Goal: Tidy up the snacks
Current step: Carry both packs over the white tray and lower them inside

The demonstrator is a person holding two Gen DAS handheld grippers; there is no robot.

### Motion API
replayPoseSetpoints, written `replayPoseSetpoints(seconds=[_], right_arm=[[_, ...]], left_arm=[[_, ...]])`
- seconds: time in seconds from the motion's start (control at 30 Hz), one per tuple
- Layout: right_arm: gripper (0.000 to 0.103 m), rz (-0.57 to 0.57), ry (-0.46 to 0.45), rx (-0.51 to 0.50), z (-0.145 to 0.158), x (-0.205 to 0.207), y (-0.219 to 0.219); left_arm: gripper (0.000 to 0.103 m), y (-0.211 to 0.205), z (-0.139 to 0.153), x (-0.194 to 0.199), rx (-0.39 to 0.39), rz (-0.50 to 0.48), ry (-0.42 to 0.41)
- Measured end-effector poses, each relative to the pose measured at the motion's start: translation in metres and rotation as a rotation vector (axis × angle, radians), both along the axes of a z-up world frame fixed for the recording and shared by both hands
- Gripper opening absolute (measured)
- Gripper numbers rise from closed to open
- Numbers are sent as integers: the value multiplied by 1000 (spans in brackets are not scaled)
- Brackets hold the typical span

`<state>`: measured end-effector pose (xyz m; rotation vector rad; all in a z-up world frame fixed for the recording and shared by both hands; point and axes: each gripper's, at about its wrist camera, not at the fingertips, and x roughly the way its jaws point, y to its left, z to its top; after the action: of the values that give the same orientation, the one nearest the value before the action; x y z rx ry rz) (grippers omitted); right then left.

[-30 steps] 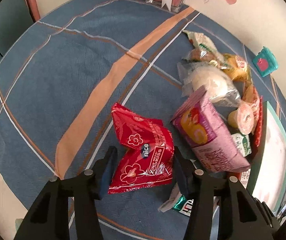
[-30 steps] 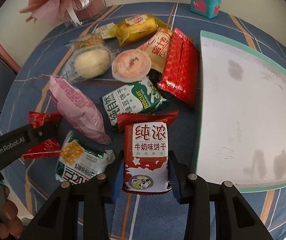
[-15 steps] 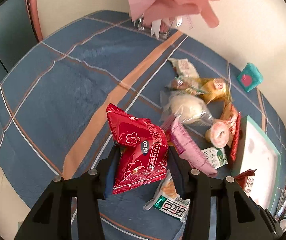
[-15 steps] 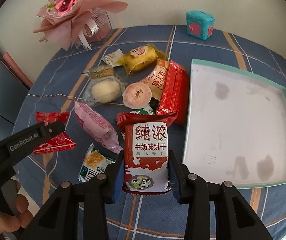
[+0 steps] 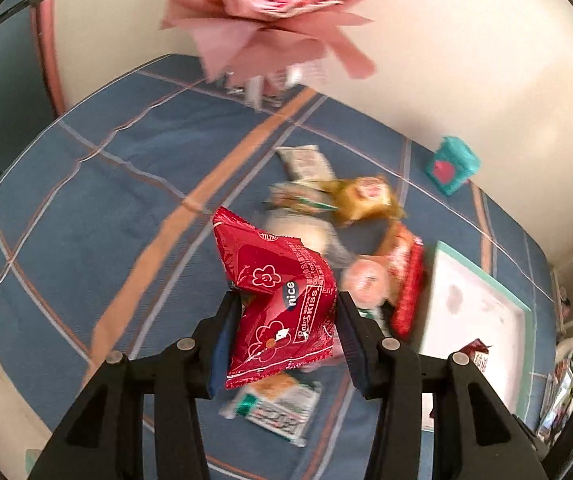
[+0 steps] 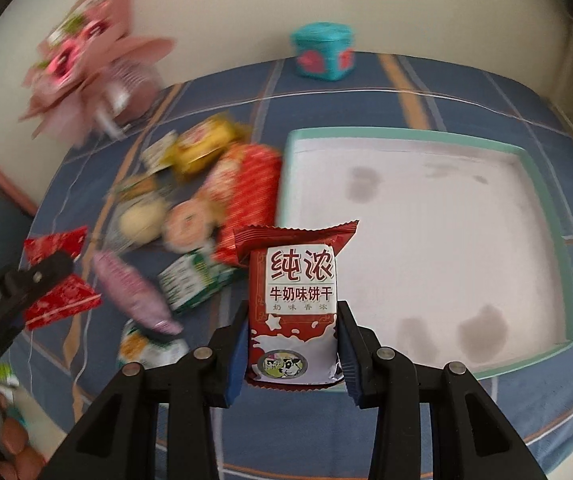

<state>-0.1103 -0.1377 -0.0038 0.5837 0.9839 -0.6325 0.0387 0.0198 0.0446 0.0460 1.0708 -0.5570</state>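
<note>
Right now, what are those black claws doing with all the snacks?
A person is tidying snacks with two handheld grippers. The left gripper is shut on a red Nice Kiss packet; the right gripper is shut on a milk biscuit packet. Both packets are held up off the table. The white tray has no snacks in it, and other snacks lie beside it on the blue tablecloth.

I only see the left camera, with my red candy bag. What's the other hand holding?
Observer: The right gripper is shut on a red-and-white milk biscuit packet with a cow picture.
Operator: Is it in the tray?
Observer: Not yet; it overlaps the near left corner of the tray, whose floor shows only dark stains.
Operator: What's behind my bag?
Observer: A purple packet lies beside a green-and-white biscuit packet.
</note>
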Motion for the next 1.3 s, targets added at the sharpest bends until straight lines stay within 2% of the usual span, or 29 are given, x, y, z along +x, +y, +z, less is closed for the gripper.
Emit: replayPoseSetpoints(seconds=[0.17,0.37,0.6,1.0,1.3], right_arm=[[42,-89,2,-7,2,-26,-35],[42,-185,6,-7,0,-49,-78],[42,-248,25,-20,-6,-61,-111],[42,-301,60,-43,-28,-60,-162],[42,-332,69,-46,-28,-64,-173]], left_arm=[[50,-33,-1,-18,-20,-65,14],[50,-80,3,-43,-32,-174,-17],[50,-134,1,-63,-32,-286,-46],[50,-196,-25,-72,-14,-365,-20],[50,-231,-41,-77,14,-419,-31]])
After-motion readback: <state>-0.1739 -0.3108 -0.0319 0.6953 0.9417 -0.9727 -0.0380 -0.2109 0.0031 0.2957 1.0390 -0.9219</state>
